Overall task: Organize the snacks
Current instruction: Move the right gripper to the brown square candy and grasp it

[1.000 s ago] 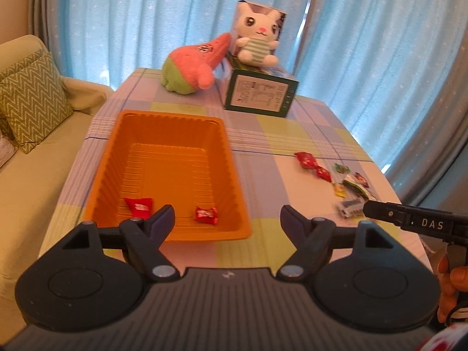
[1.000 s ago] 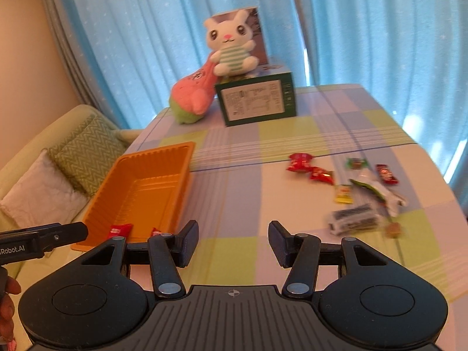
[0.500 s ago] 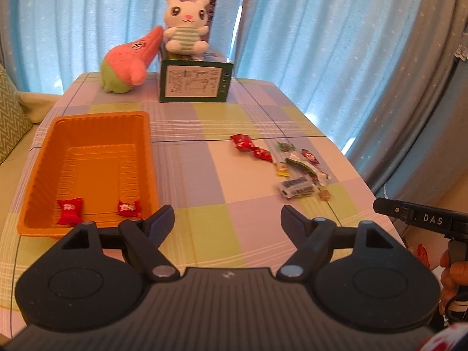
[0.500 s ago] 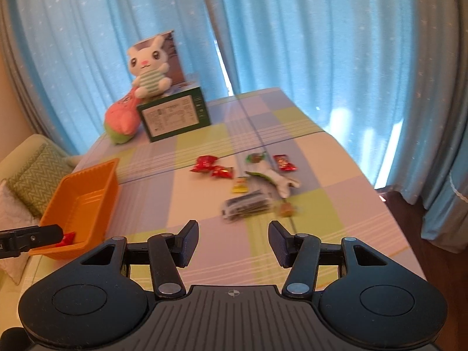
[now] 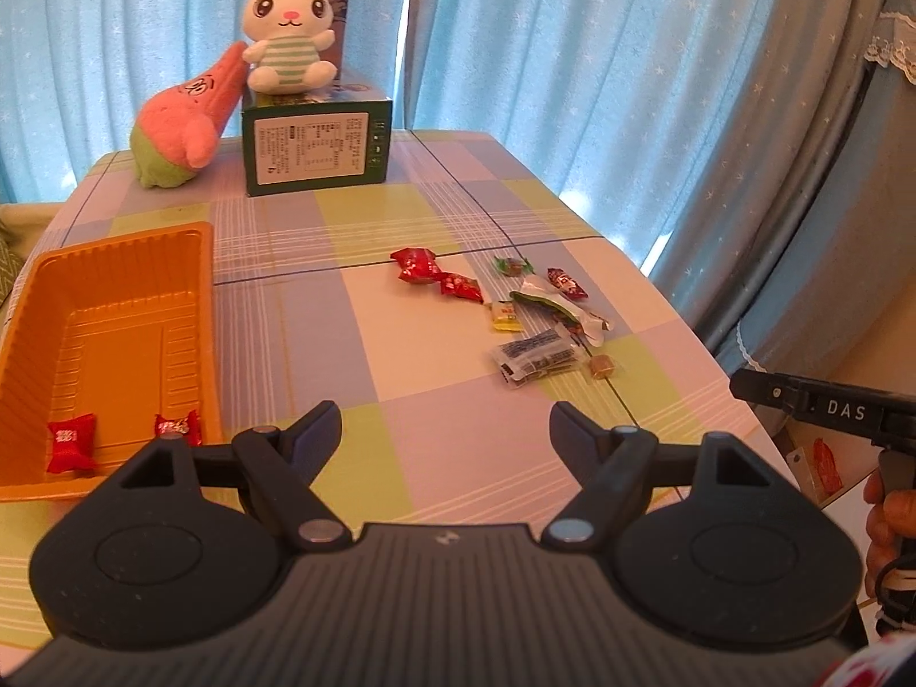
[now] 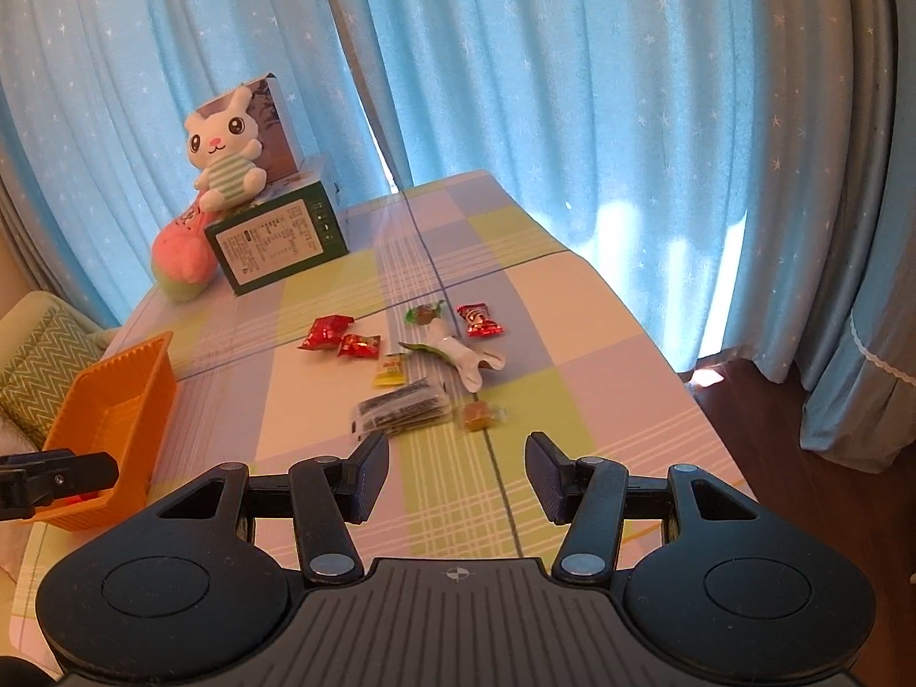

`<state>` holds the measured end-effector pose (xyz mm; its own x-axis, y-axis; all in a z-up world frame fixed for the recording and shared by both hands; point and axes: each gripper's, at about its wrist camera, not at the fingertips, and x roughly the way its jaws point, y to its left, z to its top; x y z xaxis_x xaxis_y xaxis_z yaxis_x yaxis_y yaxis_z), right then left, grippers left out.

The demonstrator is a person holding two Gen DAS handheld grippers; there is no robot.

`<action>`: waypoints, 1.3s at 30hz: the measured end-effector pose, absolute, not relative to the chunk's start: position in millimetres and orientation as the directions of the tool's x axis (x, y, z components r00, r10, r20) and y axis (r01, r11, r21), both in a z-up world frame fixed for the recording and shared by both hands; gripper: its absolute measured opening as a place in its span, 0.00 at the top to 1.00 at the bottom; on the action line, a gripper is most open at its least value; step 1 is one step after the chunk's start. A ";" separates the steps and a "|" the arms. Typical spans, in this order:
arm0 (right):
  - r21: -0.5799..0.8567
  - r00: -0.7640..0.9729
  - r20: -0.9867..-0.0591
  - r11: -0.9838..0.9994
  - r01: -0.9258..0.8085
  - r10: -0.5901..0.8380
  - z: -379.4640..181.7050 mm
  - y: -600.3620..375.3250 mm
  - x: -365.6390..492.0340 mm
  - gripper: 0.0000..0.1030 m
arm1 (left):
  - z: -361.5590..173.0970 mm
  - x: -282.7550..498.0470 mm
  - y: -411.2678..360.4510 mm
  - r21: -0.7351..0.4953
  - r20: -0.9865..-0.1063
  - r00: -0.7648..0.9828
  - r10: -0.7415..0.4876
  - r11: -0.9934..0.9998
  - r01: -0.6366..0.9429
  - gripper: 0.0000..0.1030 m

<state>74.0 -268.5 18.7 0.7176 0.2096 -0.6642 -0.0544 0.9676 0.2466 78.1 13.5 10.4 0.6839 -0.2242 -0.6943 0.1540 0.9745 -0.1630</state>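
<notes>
An orange tray (image 5: 34,309) sits at the table's left and holds two red candies (image 5: 71,441), (image 5: 178,426); it also shows in the right wrist view (image 6: 129,378). Several loose snacks lie right of centre: red candies (image 5: 418,266), a yellow packet (image 5: 504,316), a green-white wrapper (image 5: 558,303), a clear dark packet (image 5: 535,355) and a brown candy (image 5: 602,366). The dark packet (image 6: 401,403) and brown candy (image 6: 480,415) lie just beyond my right gripper (image 6: 456,472), which is open and empty. My left gripper (image 5: 445,429) is open and empty above the table's near edge.
A green box (image 5: 318,143) with a white bunny plush (image 5: 286,28) on it stands at the back, a pink-green plush (image 5: 183,120) beside it. Blue curtains hang behind. A sofa with a cushion (image 6: 34,366) is at the left. The floor (image 6: 801,429) drops off at the right.
Both grippers have swung to the right, away from the orange tray and toward the loose snacks. The right gripper has come closer to the dark packet. Both stay open and empty.
</notes>
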 end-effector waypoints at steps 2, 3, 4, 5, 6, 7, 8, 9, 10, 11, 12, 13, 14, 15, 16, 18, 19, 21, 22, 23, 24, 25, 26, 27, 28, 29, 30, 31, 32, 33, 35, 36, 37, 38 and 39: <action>0.236 0.711 -0.671 0.969 -0.068 0.213 14.9 -271.7 80.9 0.48 | 7.2 84.1 8.1 -0.161 -0.697 0.679 -0.228 0.974 0.162 0.25; 0.230 0.707 -0.675 0.970 -0.073 0.213 12.8 -273.5 84.7 0.48 | 5.4 87.7 4.9 -0.160 -0.699 0.676 -0.231 0.973 0.167 0.25; 0.226 0.701 -0.680 0.971 -0.079 0.215 10.0 -275.2 89.0 0.48 | 3.6 91.1 2.3 -0.158 -0.702 0.673 -0.233 0.972 0.171 0.25; 0.221 0.696 -0.685 0.972 -0.084 0.216 7.7 -276.9 92.8 0.48 | 1.4 95.4 -1.1 -0.156 -0.705 0.670 -0.234 0.972 0.175 0.25; 0.215 0.691 -0.690 0.973 -0.089 0.216 4.7 -278.6 96.9 0.48 | -0.7 98.8 -3.4 -0.154 -0.707 0.667 -0.235 0.972 0.179 0.25; 0.208 0.685 -0.696 0.973 -0.097 0.217 1.0 -279.9 101.5 0.48 | -3.4 103.6 -6.0 -0.153 -0.710 0.663 -0.236 0.971 0.183 0.25; 0.201 0.680 -0.700 0.974 -0.105 0.218 -2.3 -280.8 106.0 0.48 | -6.0 108.0 -8.4 -0.152 -0.713 0.659 -0.238 0.971 0.186 0.25; 0.191 0.673 -0.706 0.975 -0.116 0.218 -6.9 -282.1 111.4 0.48 | -8.9 112.7 -11.0 -0.151 -0.717 0.655 -0.239 0.970 0.189 0.25; 0.179 0.666 -0.713 0.975 -0.128 0.218 -11.2 -283.1 116.8 0.48 | -12.0 117.2 -12.8 -0.151 -0.721 0.650 -0.240 0.970 0.191 0.25; 0.160 0.657 -0.724 0.978 -0.135 0.209 -15.3 -283.1 121.8 0.48 | -15.1 121.9 -15.2 -0.150 -0.724 0.646 -0.241 0.969 0.194 0.25; 0.139 0.647 -0.735 0.979 -0.147 0.202 -20.2 -282.8 127.5 0.48 | -17.7 126.0 -16.9 -0.149 -0.727 0.643 -0.242 0.969 0.197 0.25; 0.128 0.636 -0.743 0.977 -0.173 0.210 -25.9 -283.1 133.6 0.48 | -21.0 130.8 -19.1 -0.147 -0.730 0.639 -0.243 0.969 0.201 0.25; 0.125 0.626 -0.747 0.972 -0.198 0.224 -31.7 -283.9 139.4 0.48 | -24.0 135.4 -20.8 -0.145 -0.733 0.635 -0.244 0.968 0.204 0.25; 0.122 0.615 -0.752 0.968 -0.219 0.234 -37.5 -284.9 145.5 0.48 | -27.3 140.2 -22.9 -0.144 -0.735 0.632 -0.245 0.967 0.208 0.25; 0.116 0.609 -0.755 0.963 -0.242 0.243 -42.9 -285.2 150.9 0.48 | -30.9 145.5 -24.8 -0.143 -0.738 0.628 -0.246 0.967 0.211 0.25; 0.094 0.599 -0.759 0.953 -0.287 0.255 -54.8 -285.0 161.5 0.48 | -37.7 155.3 -27.5 -0.146 -0.741 0.623 -0.250 0.966 0.214 0.25; 0.083 0.593 -0.763 0.949 -0.303 0.256 -61.1 -284.3 166.8 0.48 | -41.6 160.7 -28.9 -0.148 -0.742 0.621 -0.252 0.965 0.215 0.25; 0.075 0.584 -0.765 0.938 -0.338 0.271 -73.2 -282.5 174.9 0.48 | -49.2 170.2 -31.3 -0.156 -0.742 0.618 -0.259 0.964 0.216 0.25; 0.064 0.579 -0.767 0.931 -0.359 0.276 -79.8 -280.4 179.1 0.49 | -53.0 174.4 -32.4 -0.158 -0.745 0.614 -0.260 0.963 0.217 0.25; 0.050 0.573 -0.770 0.922 -0.383 0.280 -85.9 -277.9 182.5 0.49 | -56.8 178.5 -33.7 -0.159 -0.748 0.609 -0.262 0.963 0.219 0.25; 0.037 0.571 -0.770 0.914 -0.403 0.284 -91.1 -275.8 184.9 0.49 | -60.1 182.1 -35.1 -0.159 -0.751 0.606 -0.264 0.962 0.222 0.25; 0.020 0.571 -0.769 0.904 -0.427 0.287 -96.4 -273.3 187.7 0.49 | -63.3 185.2 -36.1 -0.158 -0.753 0.603 -0.264 0.962 0.224 0.25; 0.003 0.571 -0.769 0.895 -0.446 0.287 -100.9 -270.7 190.2 0.49 | -66.3 187.9 -36.9 -0.158 -0.755 0.599 -0.265 0.961 0.226 0.25; -0.014 0.570 -0.771 0.886 -0.463 0.285 -105.2 -268.4 192.7 0.49 | -69.6 191.1 -37.7 -0.160 -0.757 0.596 -0.267 0.961 0.228 0.25; -0.030 0.571 -0.771 0.878 -0.477 0.283 -109.0 -266.0 195.8 0.49 | -72.1 193.5 -37.9 -0.162 -0.759 0.593 -0.269 0.960 0.228 0.25; -0.041 0.578 -0.764 0.873 -0.485 0.286 -111.3 -264.8 197.7 0.49 | -74.6 196.3 -38.2 -0.164 -0.761 0.590 -0.270 0.960 0.228 0.25; -0.043 0.583 -0.757 0.868 -0.495 0.295 -112.5 -263.8 199.9 0.49 | -76.6 198.5 -38.3 -0.167 -0.762 0.588 -0.272 0.959 0.228 0.25; -0.047 0.585 -0.752 0.862 -0.506 0.302 -113.7 -262.5 203.3 0.49 | -78.3 200.2 -37.9 -0.169 -0.762 0.587 -0.274 0.959 0.228 0.25; -0.056 0.588 -0.749 0.855 -0.515 0.306 -114.1 -260.5 206.7 0.49 | -80.3 201.5 -37.9 -0.170 -0.763 0.585 -0.274 0.959 0.227 0.25; -0.060 0.589 -0.746 0.848 -0.526 0.312 -114.9 -259.1 209.7 0.49 | -81.7 202.7 -37.7 -0.170 -0.764 0.584 -0.274 0.959 0.227 0.25; -0.055 0.581 -0.744 0.836 -0.546 0.330 -115.2 -256.6 215.3 0.49 | -83.5 204.8 -36.8 -0.171 -0.765 0.582 -0.275 0.958 0.229 0.25; -0.048 0.574 -0.744 0.830 -0.556 0.341 -115.4 -255.8 217.3 0.52 | -84.0 206.0 -36.7 -0.172 -0.765 0.581 -0.277 0.958 0.231 0.25; -0.042 0.565 -0.744 0.820 -0.571 0.356 -115.4 -254.1 219.0 0.57 | -84.3 206.7 -36.6 -0.172 -0.764 0.581 -0.279 0.957 0.234 0.25; -0.039 0.558 -0.744 0.809 -0.587 0.369 -115.4 -252.3 219.4 0.58 | -84.7 207.4 -36.5 -0.171 -0.764 0.581 -0.280 0.956 0.236 0.25; -0.036 0.552 -0.743 0.802 -0.597 0.378 -115.7 -250.8 220.5 0.60 | -85.0 208.2 -36.6 -0.171 -0.765 0.580 -0.280 0.956 0.237 0.25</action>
